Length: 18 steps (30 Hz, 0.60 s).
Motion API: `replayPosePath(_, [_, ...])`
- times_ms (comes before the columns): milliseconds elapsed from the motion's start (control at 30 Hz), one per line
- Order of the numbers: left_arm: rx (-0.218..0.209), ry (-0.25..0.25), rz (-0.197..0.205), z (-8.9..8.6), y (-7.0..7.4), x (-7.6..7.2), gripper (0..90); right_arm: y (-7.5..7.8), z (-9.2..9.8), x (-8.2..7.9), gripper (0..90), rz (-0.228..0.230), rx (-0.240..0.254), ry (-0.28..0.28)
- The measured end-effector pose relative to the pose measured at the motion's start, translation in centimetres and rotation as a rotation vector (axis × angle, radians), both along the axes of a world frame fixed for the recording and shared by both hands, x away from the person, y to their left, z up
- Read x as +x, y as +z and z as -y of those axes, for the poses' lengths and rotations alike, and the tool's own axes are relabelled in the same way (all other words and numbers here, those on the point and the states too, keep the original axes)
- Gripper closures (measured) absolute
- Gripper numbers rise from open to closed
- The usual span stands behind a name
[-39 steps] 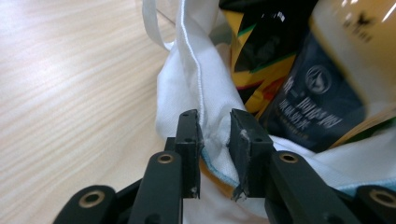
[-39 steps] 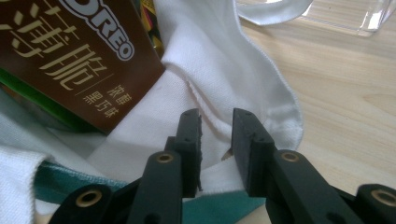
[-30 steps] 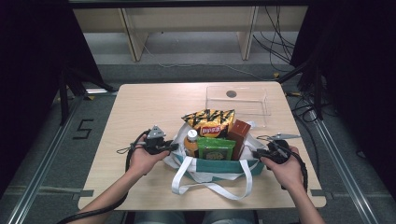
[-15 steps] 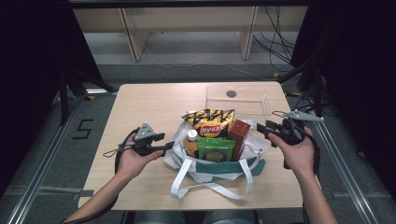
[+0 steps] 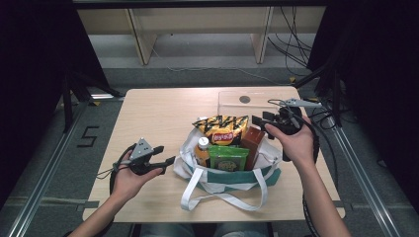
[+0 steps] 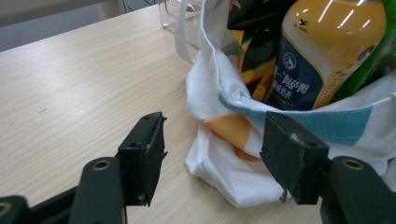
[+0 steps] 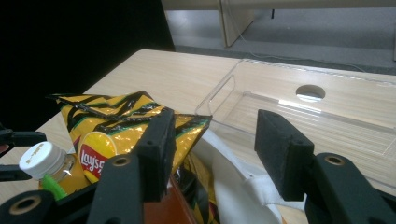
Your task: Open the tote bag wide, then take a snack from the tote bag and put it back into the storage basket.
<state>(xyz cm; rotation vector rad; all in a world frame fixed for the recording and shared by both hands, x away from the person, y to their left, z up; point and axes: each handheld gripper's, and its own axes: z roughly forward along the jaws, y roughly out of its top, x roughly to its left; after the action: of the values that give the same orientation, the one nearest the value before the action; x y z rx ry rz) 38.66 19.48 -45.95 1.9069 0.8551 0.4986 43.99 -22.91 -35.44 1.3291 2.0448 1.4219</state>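
Observation:
A white tote bag (image 5: 222, 174) with a teal band stands on the table. In it are a yellow chips bag (image 5: 221, 129), an orange drink bottle (image 5: 201, 150), a green packet (image 5: 228, 158) and a brown box (image 5: 253, 140). My left gripper (image 5: 165, 154) hovers just left of the bag; its jaws have just been opening and stand open. In the left gripper view (image 6: 210, 126) the bag's corner (image 6: 224, 172) lies beyond the jaws, untouched. My right gripper (image 5: 258, 120) is raised over the bag's right rear. Its jaws have also just been opening, and in the right gripper view (image 7: 212, 126) they frame empty air above the chips bag (image 7: 112, 126).
A clear plastic tray (image 5: 232, 98) sits at the back right of the table, just behind the bag. The bag's white handles (image 5: 225, 200) lie slack toward the front edge. Bare wood stretches over the left half of the table (image 5: 148, 118).
Both grippers have opened and left the bag's sides. The left hand drew away to the left. The right hand rose and moved toward the back, over the bag's right rear.

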Motion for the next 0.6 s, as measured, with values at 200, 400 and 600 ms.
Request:
replayPosePath(200, [0.01,0.001,0.005,0.3,0.0,0.0,38.5,-0.2,-0.1,0.6,47.1,0.002,0.0,0.015])
replayPosePath(400, [0.012,-0.015,0.006,0.6,0.0,0.1,38.4,-0.1,0.1,1.2,46.1,-0.033,0.024,0.032])
replayPosePath(600, [0.011,-0.013,0.017,0.5,0.3,0.2,38.3,-0.3,-0.3,2.2,46.0,-0.083,0.039,0.076])
